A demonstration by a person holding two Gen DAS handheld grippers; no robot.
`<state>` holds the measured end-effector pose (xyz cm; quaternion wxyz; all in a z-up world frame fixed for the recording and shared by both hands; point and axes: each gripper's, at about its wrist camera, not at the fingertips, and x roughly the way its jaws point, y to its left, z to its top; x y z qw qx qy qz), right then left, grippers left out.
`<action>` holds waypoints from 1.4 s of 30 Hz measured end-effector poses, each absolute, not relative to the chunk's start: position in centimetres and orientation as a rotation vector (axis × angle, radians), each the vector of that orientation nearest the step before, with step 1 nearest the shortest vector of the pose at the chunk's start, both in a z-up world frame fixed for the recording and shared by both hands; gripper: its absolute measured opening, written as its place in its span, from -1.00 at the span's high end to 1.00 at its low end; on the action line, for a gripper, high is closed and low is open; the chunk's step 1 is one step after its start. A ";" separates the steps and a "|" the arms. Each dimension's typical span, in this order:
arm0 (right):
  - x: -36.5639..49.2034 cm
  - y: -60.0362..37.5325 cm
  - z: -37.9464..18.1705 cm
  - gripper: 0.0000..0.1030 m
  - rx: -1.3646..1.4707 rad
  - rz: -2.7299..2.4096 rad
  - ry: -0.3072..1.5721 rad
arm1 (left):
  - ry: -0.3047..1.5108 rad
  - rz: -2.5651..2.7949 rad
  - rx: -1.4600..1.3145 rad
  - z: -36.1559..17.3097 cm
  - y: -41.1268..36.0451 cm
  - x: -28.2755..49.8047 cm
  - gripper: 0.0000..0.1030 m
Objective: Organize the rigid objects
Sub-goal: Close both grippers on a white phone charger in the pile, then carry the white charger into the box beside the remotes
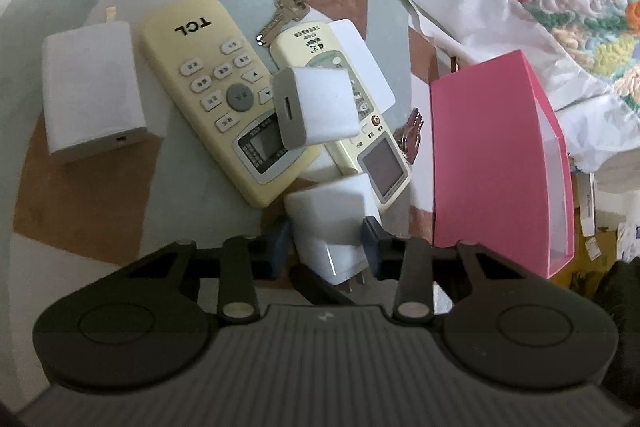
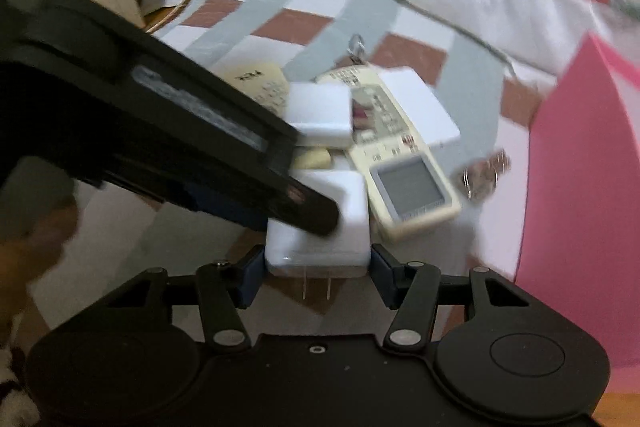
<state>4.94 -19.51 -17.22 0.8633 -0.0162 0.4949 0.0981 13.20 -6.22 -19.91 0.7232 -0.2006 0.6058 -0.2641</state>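
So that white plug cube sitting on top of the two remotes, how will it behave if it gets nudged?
The white plug cube looks rigid and probably light. It rests tilted across the TCL remote and the smaller remote, so a nudge would likely tip it off. Its smooth plastic may slide easily.

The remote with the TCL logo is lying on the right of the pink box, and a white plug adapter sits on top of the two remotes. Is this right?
Not quite. In the left wrist view the TCL remote lies left of the pink box, not right. The white plug adapter does sit on the two remotes.
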 end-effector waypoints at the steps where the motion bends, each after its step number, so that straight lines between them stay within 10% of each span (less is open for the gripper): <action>1: 4.8 -19.4 -17.3 -0.18 -0.044 0.211 1.030 | 1.342 -0.581 -0.452 -20.0 -6.1 13.3 0.28; 29: -0.9 -19.7 -8.5 -0.17 -0.078 0.077 0.874 | 1.073 -0.803 -0.049 -8.3 -10.2 6.3 0.18; 42: -2.4 -30.4 -2.9 -0.17 0.088 -0.114 0.851 | 1.122 -0.963 0.099 -0.9 -23.5 7.6 0.13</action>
